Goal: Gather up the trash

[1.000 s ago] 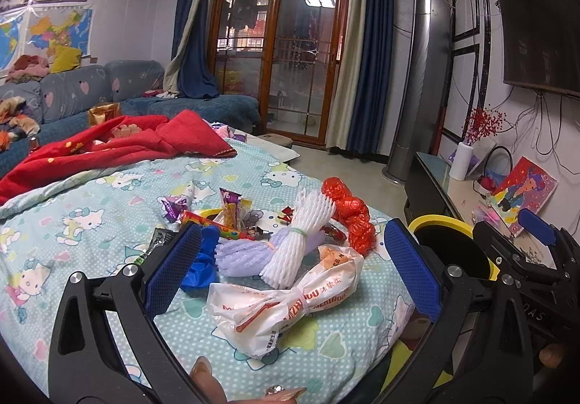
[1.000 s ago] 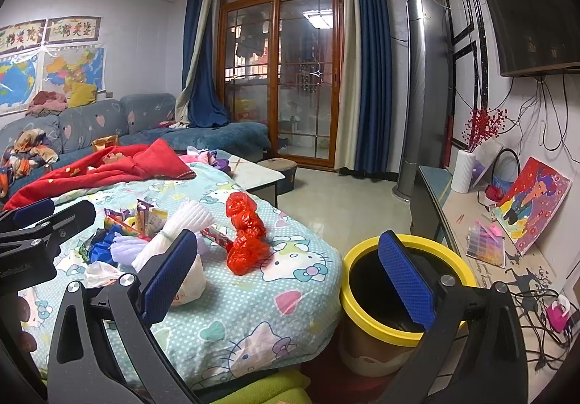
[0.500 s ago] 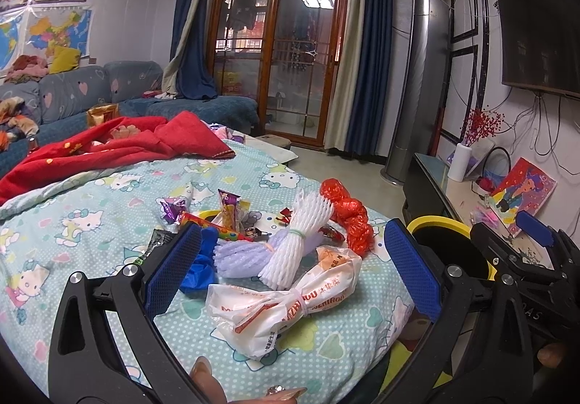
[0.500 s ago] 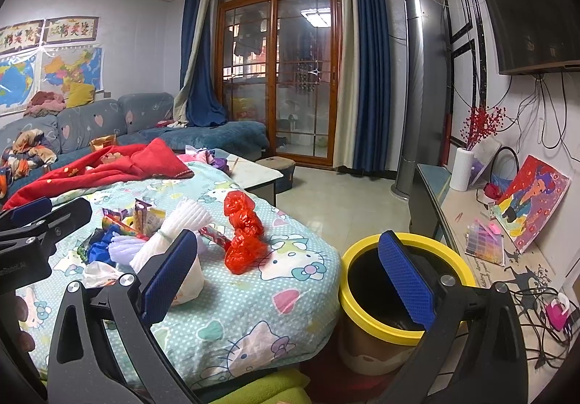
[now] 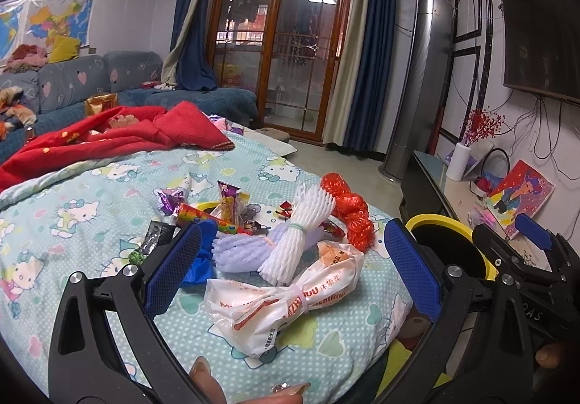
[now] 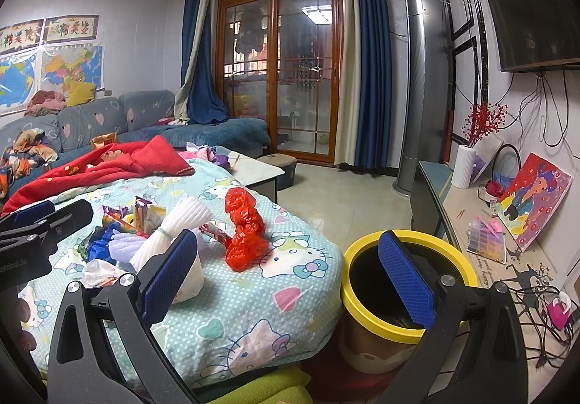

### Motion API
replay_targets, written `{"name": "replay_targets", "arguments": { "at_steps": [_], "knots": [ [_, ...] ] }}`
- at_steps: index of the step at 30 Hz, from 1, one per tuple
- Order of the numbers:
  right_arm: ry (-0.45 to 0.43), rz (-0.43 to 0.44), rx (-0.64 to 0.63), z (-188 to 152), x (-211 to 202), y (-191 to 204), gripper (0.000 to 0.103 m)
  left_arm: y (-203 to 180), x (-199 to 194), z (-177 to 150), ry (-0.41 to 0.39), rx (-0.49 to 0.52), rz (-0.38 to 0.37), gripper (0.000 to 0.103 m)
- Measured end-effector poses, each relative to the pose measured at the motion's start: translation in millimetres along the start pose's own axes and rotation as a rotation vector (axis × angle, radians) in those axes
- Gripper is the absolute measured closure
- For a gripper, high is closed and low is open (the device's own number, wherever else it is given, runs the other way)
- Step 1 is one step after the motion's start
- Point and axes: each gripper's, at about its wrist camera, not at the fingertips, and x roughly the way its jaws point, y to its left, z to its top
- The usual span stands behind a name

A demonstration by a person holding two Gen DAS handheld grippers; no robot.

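Observation:
Trash lies heaped on the Hello Kitty bedsheet (image 5: pixel 83 194): a knotted white plastic bag (image 5: pixel 286 299), a white foam net bundle (image 5: pixel 301 233), a pale purple foam net (image 5: pixel 239 248), a red plastic bag (image 5: pixel 348 208) (image 6: pixel 244 230), a blue bag (image 5: pixel 199 266) and several snack wrappers (image 5: pixel 224 204). My left gripper (image 5: pixel 293 270) is open just short of the white bag. My right gripper (image 6: pixel 290 273) is open and holds nothing, over the bed's edge beside the yellow-rimmed bin (image 6: pixel 409 288) (image 5: pixel 449 248) on the floor.
A red blanket (image 5: pixel 108 139) covers the far side of the bed. A low cabinet (image 6: pixel 482 248) with a painting, a vase and cables runs along the right wall. Sofa (image 6: pixel 119 121), small table (image 6: pixel 257 168) and glass doors stand behind. A hand shows at the bottom of the left wrist view.

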Motion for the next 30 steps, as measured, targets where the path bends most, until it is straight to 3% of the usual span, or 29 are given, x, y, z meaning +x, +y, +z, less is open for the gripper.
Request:
{"name": "replay_targets", "arguments": {
  "at_steps": [8,22,30],
  "knots": [
    [0.049,0.042,-0.017,1,11,10,0.006,19,8,-3,0.008,-0.043,0.028,0.010],
    [0.188,0.222,-0.048,4,42,52,0.006,85,24,3,0.047,-0.168,0.109,0.010],
    [0.239,0.308,-0.068,6,68,73,0.006,122,46,5,0.133,-0.203,0.126,0.010]
  ]
}}
